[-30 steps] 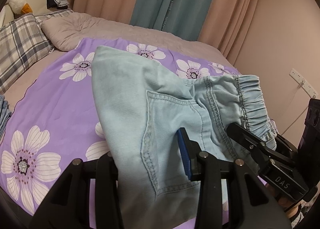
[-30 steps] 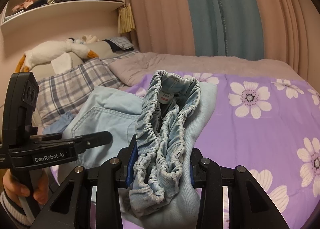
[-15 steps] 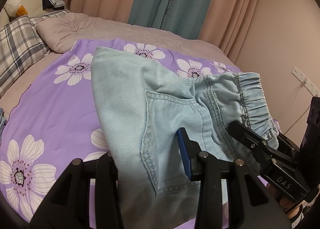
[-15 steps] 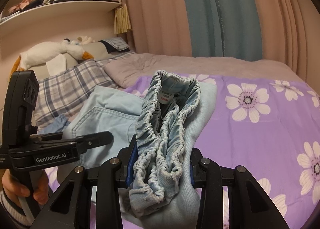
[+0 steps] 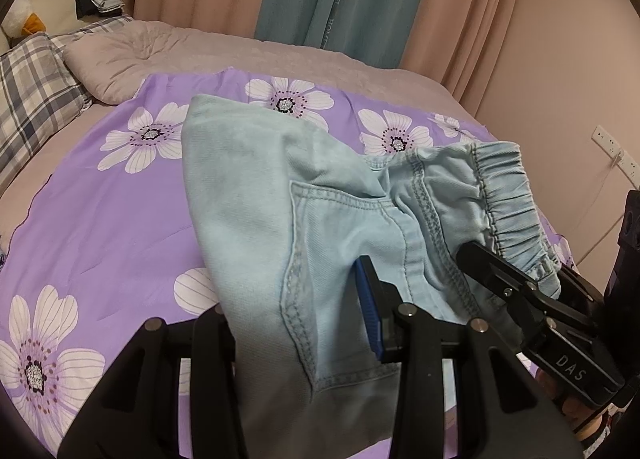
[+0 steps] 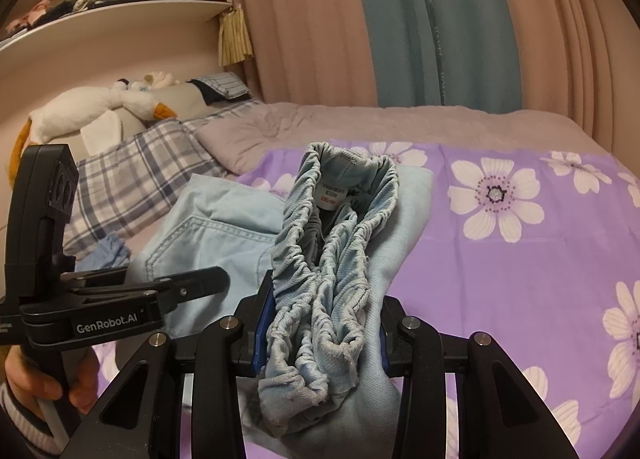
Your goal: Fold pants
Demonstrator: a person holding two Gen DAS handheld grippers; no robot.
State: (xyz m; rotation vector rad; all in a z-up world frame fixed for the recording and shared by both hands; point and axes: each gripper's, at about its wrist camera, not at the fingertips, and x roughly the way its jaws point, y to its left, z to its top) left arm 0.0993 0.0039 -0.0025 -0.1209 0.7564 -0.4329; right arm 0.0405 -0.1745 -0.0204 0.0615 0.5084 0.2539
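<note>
- Where both views begin, lower centre, two grippers, left gripper (image 5: 304, 323) and right gripper (image 6: 320, 323), clamp one pair of pants (image 5: 256, 195).
- Pants drape over one floral bedspread (image 5: 100, 227), mid-frame.
- Upper left: one plaid pillow (image 6: 136, 171), one plush goose (image 6: 92, 107).

Left black two-finger gripper (image 5: 296, 323) clamped on light-blue denim pants (image 5: 256, 195); right black two-finger gripper (image 6: 322, 323) clamped on their bunched waistband, both angled down.

One pair light-blue pants (image 5: 256, 195); two grippers: left gripper (image 5: 304, 323), right gripper (image 6: 320, 323); one purple floral sheet (image 5: 100, 219); one plaid pillow (image 6: 132, 175); one plush goose (image 6: 104, 107).
</note>
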